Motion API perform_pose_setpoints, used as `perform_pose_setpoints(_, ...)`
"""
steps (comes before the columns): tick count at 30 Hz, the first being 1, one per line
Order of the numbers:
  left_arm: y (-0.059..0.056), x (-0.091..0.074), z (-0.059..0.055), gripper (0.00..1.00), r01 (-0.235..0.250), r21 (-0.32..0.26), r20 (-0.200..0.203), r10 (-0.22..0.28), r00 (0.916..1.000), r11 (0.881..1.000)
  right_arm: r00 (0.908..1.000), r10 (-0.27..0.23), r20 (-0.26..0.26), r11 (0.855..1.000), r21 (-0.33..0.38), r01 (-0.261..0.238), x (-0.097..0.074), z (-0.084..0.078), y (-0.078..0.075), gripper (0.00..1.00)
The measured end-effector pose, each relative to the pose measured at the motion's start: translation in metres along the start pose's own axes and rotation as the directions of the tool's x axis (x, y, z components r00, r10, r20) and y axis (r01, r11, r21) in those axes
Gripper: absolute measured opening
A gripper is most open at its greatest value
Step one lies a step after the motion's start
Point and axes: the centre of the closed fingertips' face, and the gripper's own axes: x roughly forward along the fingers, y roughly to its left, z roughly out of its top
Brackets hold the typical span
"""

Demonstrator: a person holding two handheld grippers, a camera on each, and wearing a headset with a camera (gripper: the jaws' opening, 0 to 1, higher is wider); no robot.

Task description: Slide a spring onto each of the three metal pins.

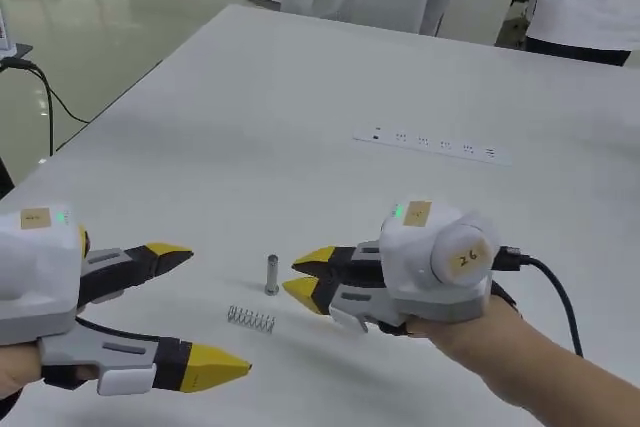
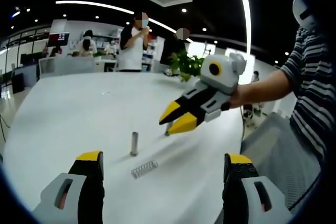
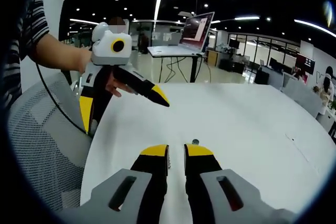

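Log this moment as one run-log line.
left gripper open wide | right gripper narrowly open | spring flat on table | pin upright, bare

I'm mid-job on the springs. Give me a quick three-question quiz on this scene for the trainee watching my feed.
1. True or false: the spring lies flat on the table, not yet on the metal pin.
2. How do the jaws of the left gripper stand? A) wide open, holding nothing. B) shut on the spring. C) shut on the metal pin.
3. Fill in the blank: beside the spring, the metal pin stands ______ on the table.

Key: 1 true; 2 A; 3 upright.
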Motion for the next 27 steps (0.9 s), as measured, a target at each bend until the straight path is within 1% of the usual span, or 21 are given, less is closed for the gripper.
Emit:
perform_pose_setpoints(4, 0.001, -0.001, -0.001, 0.92, -0.001, 0.0, -0.001, 0.001, 1.0, 1.0, 0.9999, 0.014, 0.003, 1.0, -0.002, -0.014, 0.007, 0.002, 0.004, 0.09)
perform_pose_setpoints(10, 0.002, -0.003, 0.0, 0.92, -0.004, 0.0, 0.0, 0.004, 1.0, 1.0, 0.9993, 0.035, -0.015, 0.999, -0.008, -0.035, 0.018, -0.003, 0.011, 0.09)
perform_pose_setpoints(17, 0.002, -0.004, -0.001, 0.92, -0.004, 0.001, -0.003, 0.004, 1.0, 1.0, 0.9974, 0.05, -0.052, 0.999, -0.005, -0.05, 0.031, -0.016, 0.015, 0.09)
perform_pose_setpoints(21, 0.002, -0.004, -0.002, 0.92, -0.003, 0.001, -0.006, 0.003, 1.0, 1.0, 0.9947, 0.058, -0.084, 0.998, 0.002, -0.058, 0.039, -0.027, 0.016, 0.09)
perform_pose_setpoints(27, 0.002, -0.004, -0.002, 0.92, -0.003, 0.0, -0.008, 0.003, 1.0, 1.0, 0.9901, 0.058, -0.128, 0.998, 0.008, -0.057, 0.047, -0.041, 0.016, 0.09)
